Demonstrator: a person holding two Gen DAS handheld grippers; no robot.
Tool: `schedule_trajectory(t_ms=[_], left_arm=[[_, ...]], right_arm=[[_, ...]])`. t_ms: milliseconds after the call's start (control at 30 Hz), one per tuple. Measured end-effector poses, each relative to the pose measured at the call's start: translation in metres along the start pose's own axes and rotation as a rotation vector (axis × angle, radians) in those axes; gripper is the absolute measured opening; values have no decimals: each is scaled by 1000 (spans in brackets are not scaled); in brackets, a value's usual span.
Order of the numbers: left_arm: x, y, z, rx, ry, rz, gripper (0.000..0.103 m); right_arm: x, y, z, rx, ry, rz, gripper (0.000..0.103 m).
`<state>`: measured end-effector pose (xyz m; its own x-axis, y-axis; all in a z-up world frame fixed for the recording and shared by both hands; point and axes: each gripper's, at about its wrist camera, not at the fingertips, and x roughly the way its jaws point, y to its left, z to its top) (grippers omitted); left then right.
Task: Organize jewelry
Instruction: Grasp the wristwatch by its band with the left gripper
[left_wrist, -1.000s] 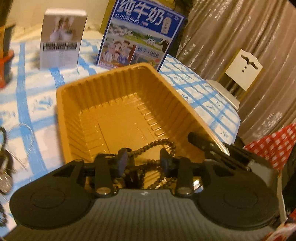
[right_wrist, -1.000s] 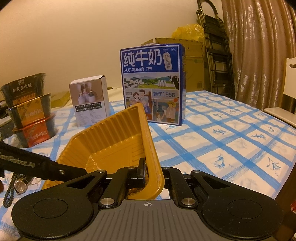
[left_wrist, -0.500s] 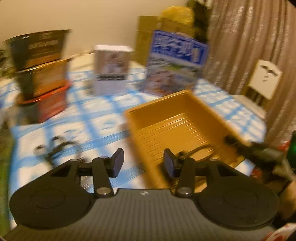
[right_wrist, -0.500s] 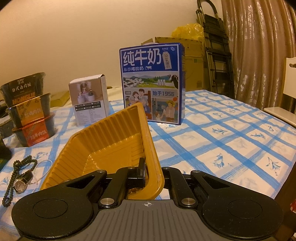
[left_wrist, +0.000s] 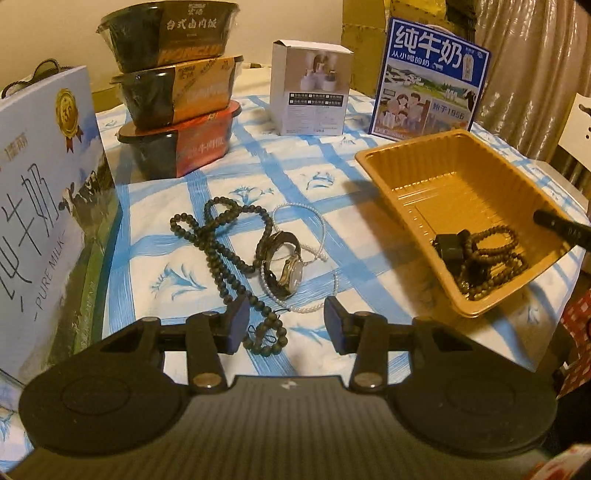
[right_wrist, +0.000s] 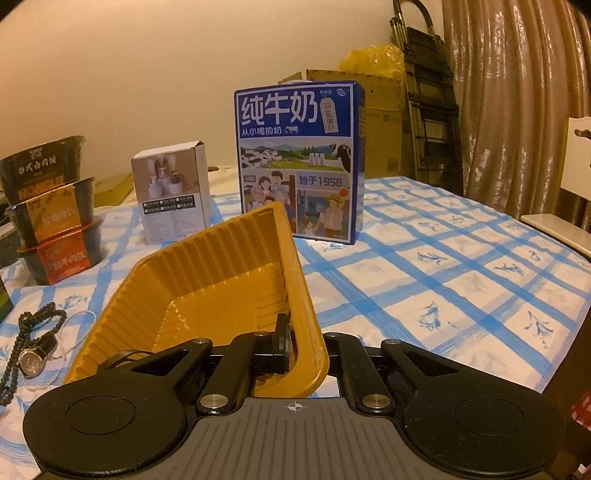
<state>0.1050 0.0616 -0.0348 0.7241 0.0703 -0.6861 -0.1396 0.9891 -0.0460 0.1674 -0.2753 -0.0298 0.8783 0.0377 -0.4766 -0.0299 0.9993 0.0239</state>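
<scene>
A yellow plastic tray (left_wrist: 436, 162) stands at the right of the table and holds a brown bead bracelet (left_wrist: 491, 258). My right gripper (right_wrist: 306, 347) is shut on the tray's near wall (right_wrist: 295, 280); one of its fingers (left_wrist: 448, 247) shows inside the tray. My left gripper (left_wrist: 282, 321) is open and empty, just in front of a jewelry pile: a long dark bead necklace (left_wrist: 221, 254), a wristwatch (left_wrist: 288, 269) and a thin pearl strand (left_wrist: 317, 236).
Stacked instant-food bowls (left_wrist: 177, 92), a small white box (left_wrist: 310, 88) and a blue milk carton (left_wrist: 428, 77) stand at the back. A large milk box (left_wrist: 44, 206) stands at the left. Curtain and a white chair are to the right.
My left gripper let go of the brown bead bracelet in the tray and swung left to the jewelry pile, now open. The right gripper has kept its hold on the tray.
</scene>
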Motion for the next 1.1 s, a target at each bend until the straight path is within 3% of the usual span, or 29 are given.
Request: schedule_trajectory(t_ms=[433,1100], left_arm=[[57,-9,16,147,9,-9,31],[93,-4,29,154,95,-44,10]], right_arm=[[3,-1,1,7,12,-2,7],[6,-2,-1,12,17,-3,7]])
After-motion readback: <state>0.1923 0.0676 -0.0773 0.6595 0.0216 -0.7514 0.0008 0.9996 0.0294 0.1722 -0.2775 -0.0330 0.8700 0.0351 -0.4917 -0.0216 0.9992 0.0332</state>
